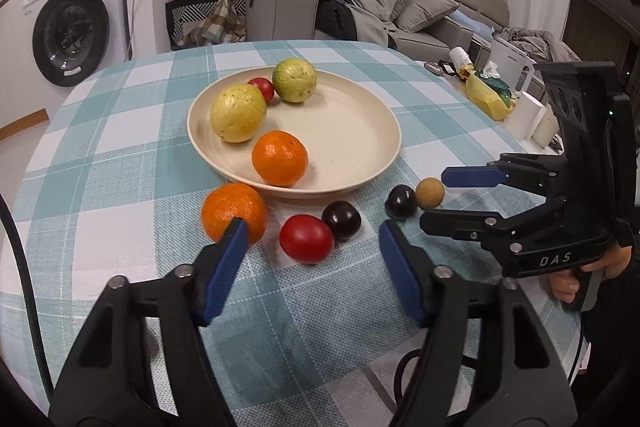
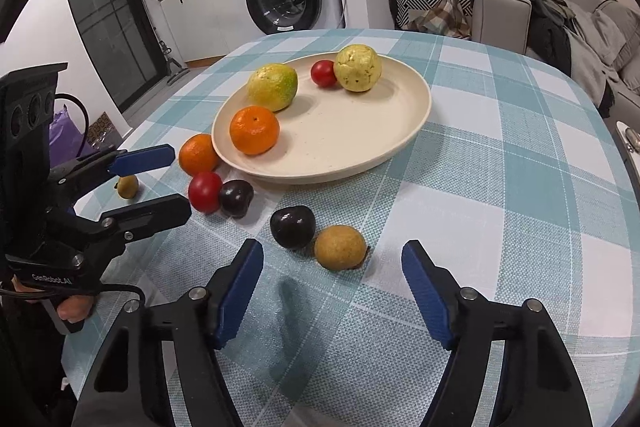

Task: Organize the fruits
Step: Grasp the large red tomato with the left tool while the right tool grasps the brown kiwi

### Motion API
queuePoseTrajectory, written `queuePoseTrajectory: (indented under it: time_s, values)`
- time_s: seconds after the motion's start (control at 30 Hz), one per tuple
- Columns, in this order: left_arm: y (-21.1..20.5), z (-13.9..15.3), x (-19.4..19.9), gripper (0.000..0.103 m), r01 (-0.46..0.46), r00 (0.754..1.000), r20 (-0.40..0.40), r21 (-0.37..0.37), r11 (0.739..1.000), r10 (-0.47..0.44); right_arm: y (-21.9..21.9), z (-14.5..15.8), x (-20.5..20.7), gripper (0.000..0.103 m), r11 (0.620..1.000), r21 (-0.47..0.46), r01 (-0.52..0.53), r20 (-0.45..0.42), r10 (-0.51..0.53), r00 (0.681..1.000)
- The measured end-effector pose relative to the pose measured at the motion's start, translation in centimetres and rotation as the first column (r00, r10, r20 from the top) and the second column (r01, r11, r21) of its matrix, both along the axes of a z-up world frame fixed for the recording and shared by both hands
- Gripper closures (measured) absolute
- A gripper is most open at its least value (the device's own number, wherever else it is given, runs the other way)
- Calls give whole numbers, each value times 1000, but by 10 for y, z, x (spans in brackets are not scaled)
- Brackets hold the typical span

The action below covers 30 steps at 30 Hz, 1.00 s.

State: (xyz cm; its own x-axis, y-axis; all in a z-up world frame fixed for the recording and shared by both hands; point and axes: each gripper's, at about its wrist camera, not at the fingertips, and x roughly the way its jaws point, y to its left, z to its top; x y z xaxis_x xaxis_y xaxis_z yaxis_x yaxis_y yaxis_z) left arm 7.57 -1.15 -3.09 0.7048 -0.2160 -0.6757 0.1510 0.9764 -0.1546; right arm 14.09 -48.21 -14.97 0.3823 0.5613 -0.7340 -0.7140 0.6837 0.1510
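Fruits lie split between the cream plate (image 1: 384, 163) and the checked tablecloth (image 1: 120, 155) in front of it, and I judge the job about half done. My left gripper (image 1: 308, 267) hangs low over the cloth with its blue pads spread wide and nothing between them; the red tomato (image 1: 306, 238) sits almost centred in that gap, with a dark plum (image 1: 341, 220) touching it on the right and a loose orange (image 1: 234, 213) just beside the left pad. My right gripper (image 2: 332, 283) is likewise spread and empty, lined up on the tan round fruit (image 2: 340, 247), which touches a second dark plum (image 2: 292, 227). For a clean pick I would take the tomato with the left: come straight down so both pads straddle it, keep the right pad from nudging the plum away, and close gently, since tomato skin looks soft and slick. I would move one hand at a time, as the two tools are near each other. A small yellowish fruit (image 2: 128, 186) also lies behind the left tool, seen from the right camera. On the plate I count four pieces: an orange (image 1: 280, 158) near the front rim, a pale yellow fruit (image 1: 238, 113), a greenish one (image 1: 294, 80), and a small red tomato (image 1: 262, 89) tucked between those two.
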Motion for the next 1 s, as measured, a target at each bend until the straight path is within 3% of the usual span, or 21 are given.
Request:
queuePoseTrajectory:
  time_s: [0.23,0.57,1.0]
  values:
    - [-6,-4,1,46,42,999,-24,-2,999,-42,0,-3,2,40,1000,13,-7,-23,7,1000]
    - [-10,-10,10,53,24,997,-68,18,1000,-22,1,-4,2,54,1000,10,-12,-23,12,1000]
    - [-12,-15,22,56,9,996,-89,50,999,-5,0,-4,2,56,1000,10,-14,-20,14,1000]
